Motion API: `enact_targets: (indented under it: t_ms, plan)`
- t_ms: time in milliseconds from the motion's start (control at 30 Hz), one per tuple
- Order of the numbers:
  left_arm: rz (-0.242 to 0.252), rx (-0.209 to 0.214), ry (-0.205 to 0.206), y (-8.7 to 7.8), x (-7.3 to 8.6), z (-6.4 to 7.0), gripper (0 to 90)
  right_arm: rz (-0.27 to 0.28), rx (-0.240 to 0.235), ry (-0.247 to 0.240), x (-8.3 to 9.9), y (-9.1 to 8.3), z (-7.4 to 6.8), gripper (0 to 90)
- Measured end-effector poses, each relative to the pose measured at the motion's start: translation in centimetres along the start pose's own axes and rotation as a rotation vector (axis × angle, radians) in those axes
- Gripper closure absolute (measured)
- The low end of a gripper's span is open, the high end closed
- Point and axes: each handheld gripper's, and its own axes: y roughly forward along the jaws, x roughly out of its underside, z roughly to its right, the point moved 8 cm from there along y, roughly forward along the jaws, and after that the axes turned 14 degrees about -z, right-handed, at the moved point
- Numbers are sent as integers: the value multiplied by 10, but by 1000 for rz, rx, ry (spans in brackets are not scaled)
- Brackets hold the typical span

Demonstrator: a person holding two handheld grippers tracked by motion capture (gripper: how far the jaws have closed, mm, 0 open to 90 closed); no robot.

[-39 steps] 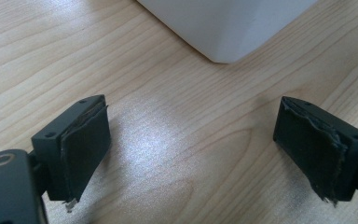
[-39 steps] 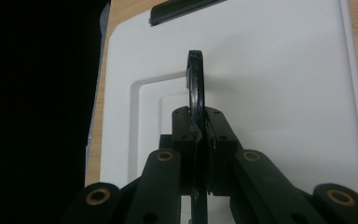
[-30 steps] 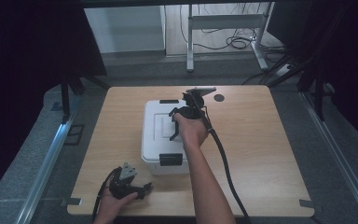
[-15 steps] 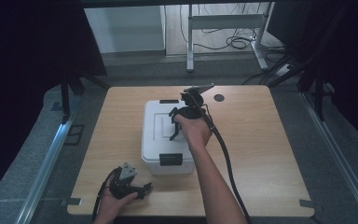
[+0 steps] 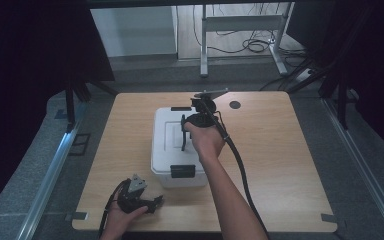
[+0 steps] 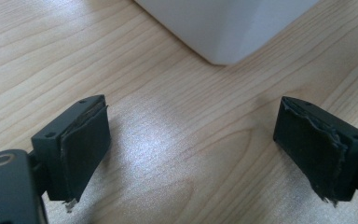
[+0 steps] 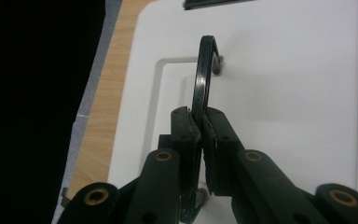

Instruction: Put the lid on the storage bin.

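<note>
A white lidded box [image 5: 169,150] with black end latches stands in the middle of the table. Its black carry handle [image 7: 203,74] is swung up off the white lid [image 7: 298,93], and my right gripper [image 7: 200,133] is shut on that handle from above. In the high view the right gripper [image 5: 186,131] sits over the lid's centre. My left gripper [image 5: 156,202] rests low on the table near the front edge, left of the box's near end. It is open [image 6: 191,144], with bare wood between its pads and the box's corner [image 6: 223,28] just ahead.
The wooden table [image 5: 280,165] has a dark round grommet [image 5: 235,105] at the back right. A cable [image 5: 240,170] trails from the right gripper along the forearm. Grey floor and metal rails [image 5: 50,175] flank the table; a desk frame [image 5: 240,25] with cables stands behind.
The right hand has shifted very slightly on the box's lid, still holding the raised handle. The left gripper has stayed in place.
</note>
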Motion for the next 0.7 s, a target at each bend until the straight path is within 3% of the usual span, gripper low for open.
enact_targets:
  t_ms: [33,167,267,467,700]
  plan:
    - [0,-1,2,0,0,0,105,3,-16,10,-1,0,-3,852]
    - [0,-1,0,0,0,0,106,1,21,-10,-2,4,-8,852]
    - [0,-1,1,0,0,0,106,-1,14,-9,-3,5,-8,852]
    - [0,0,2,0,0,0,106,0,15,-17,-2,4,-5,851]
    - [0,0,2,0,0,0,105,12,27,-4,-1,-2,9,852]
